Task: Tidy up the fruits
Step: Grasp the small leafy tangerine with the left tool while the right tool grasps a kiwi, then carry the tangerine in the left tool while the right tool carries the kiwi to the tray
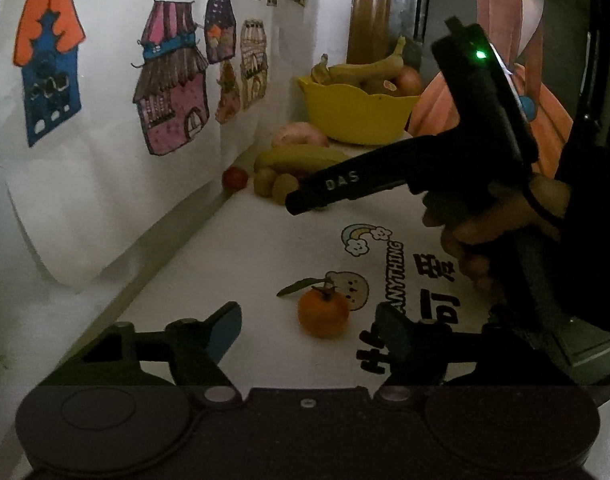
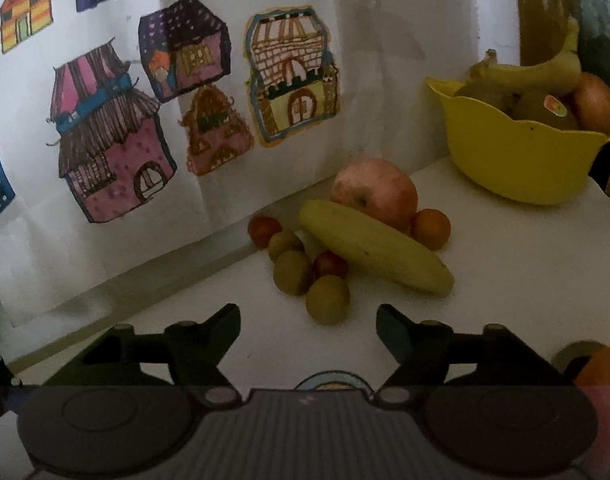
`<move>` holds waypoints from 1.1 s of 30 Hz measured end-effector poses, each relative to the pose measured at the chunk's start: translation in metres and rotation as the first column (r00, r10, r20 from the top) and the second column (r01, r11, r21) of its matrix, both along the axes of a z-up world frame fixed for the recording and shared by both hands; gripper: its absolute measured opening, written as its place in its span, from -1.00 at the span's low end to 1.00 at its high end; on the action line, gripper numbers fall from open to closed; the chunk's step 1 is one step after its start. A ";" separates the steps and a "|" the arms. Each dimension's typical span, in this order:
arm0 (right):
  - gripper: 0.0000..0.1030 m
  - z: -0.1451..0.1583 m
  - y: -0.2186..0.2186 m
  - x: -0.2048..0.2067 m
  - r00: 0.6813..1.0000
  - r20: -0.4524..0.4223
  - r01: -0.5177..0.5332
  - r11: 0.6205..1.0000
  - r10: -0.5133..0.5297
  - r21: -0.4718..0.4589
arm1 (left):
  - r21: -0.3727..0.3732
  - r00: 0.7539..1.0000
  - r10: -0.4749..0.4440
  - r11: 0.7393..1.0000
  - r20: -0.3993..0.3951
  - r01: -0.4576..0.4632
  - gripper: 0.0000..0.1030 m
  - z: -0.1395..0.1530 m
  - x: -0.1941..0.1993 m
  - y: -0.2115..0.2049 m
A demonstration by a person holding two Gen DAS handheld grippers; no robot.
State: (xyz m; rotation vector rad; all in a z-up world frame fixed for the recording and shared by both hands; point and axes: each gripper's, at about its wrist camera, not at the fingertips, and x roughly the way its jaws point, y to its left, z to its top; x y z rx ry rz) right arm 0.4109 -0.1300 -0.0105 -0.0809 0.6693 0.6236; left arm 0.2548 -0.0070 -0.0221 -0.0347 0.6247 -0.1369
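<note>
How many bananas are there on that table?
2 for sure. One banana lies loose on the table in front of the apple; another banana sits in the yellow bowl, which may hide more.

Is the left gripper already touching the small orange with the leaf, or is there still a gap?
Apart. In the left wrist view the orange sits on the table ahead of the left gripper, and white surface shows between it and each finger.

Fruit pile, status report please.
Both grippers open, empty. Left gripper facing tangerine; right gripper facing fruit pile. Yellow bowl part-filled. Nothing blocking.
</note>
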 end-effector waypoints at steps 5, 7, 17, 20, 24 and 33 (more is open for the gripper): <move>0.24 -0.004 0.007 0.007 1.000 0.006 -0.006 1.000 0.006 -0.026 | -0.004 1.000 0.007 1.000 -0.018 -0.007 0.10 -0.005 0.007 0.000; 0.19 -0.006 0.008 0.010 1.000 0.006 -0.007 0.999 0.007 -0.032 | 0.000 1.000 0.012 1.000 -0.016 -0.012 0.05 -0.007 0.009 0.000; -0.36 -0.009 0.007 0.019 1.000 0.002 -0.012 1.000 0.012 -0.027 | -0.001 1.000 0.010 1.000 -0.008 -0.010 -0.38 -0.008 0.012 0.000; -0.41 -0.007 0.004 0.014 1.000 -0.009 -0.023 1.000 0.023 -0.021 | -0.004 1.000 0.012 1.000 -0.007 -0.012 -0.39 -0.008 0.012 0.000; -0.42 -0.006 0.002 0.004 0.999 -0.016 -0.047 0.998 0.047 -0.029 | -0.006 1.000 0.022 1.000 -0.006 -0.022 -0.39 -0.008 0.012 0.000; -0.42 -0.002 0.000 -0.022 0.996 -0.047 -0.084 0.996 0.082 -0.036 | -0.005 0.999 0.040 0.999 -0.016 -0.040 -0.40 -0.006 0.008 0.003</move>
